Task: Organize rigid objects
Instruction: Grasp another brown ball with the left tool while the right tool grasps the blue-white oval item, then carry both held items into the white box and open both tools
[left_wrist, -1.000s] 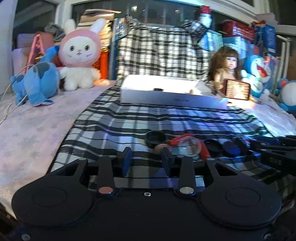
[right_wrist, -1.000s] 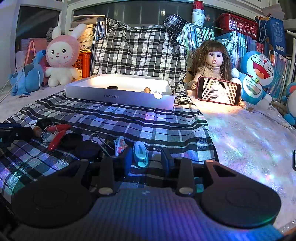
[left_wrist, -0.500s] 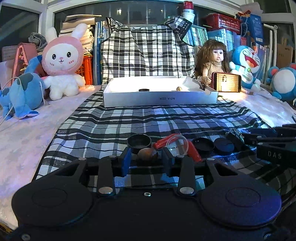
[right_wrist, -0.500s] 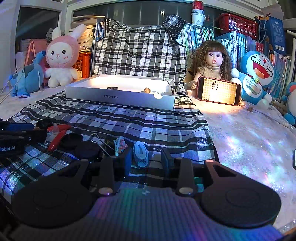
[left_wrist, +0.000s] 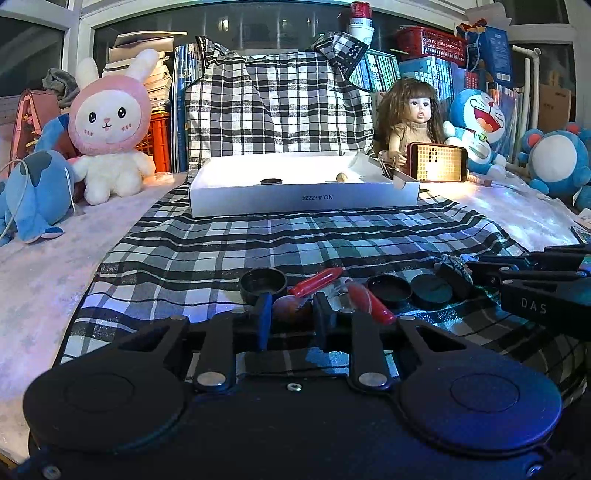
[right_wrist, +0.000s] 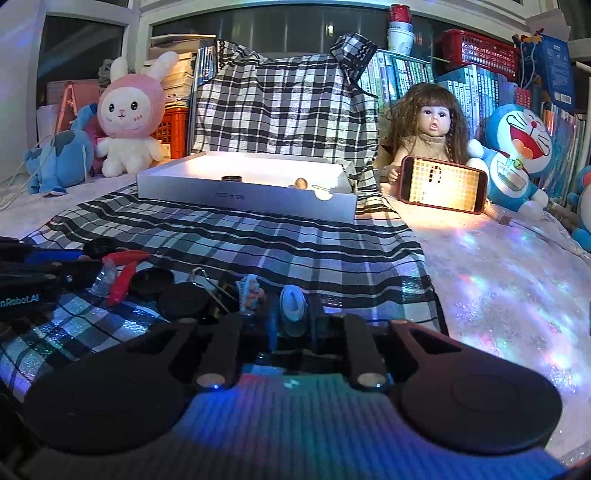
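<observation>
between the left gripper (left_wrist: 291, 317) fingers, a brown ball (left_wrist: 291, 309)

Left tongs (left_wrist: 291, 314) low over the checked cloth (left_wrist: 295, 240), fingers either side of a small brown ball (left_wrist: 291, 308); contact not discernible. Just beyond: a black cup-shaped lid (left_wrist: 263, 282), two red pieces (left_wrist: 316, 282) crossing a clear round part, then two black discs (left_wrist: 389, 288) side by side. Right tongs (left_wrist: 524, 280) entering from the right edge near the discs. Farther back, a white tray (left_wrist: 303, 197) holding a dark ring and a small brown item. Behind it, a pink bunny (left_wrist: 110, 125), a doll (left_wrist: 410, 118) and a lit phone (left_wrist: 437, 161).
</observation>
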